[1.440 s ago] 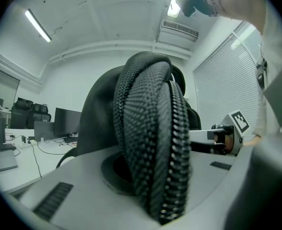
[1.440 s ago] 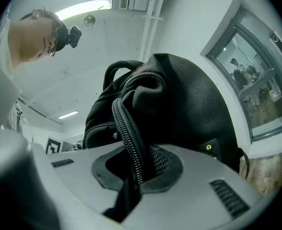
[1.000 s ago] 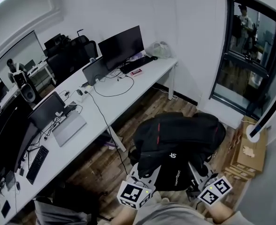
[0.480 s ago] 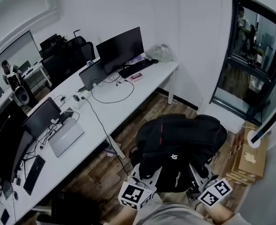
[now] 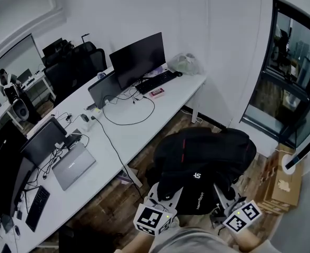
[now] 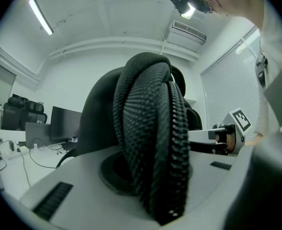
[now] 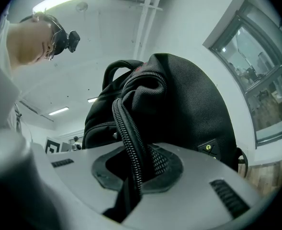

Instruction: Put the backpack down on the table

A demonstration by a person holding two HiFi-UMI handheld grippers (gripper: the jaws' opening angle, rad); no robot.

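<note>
White table is seen left of the backpack, which is clamped by left gripper and right gripper; both should be held level until it is rested there.

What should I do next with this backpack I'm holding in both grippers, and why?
Probably carry the backpack across to a bare part of the white table before lowering it. The left gripper and the right gripper are both shut on it, but it hangs over the wooden floor, beside the table rather than above it.
</note>
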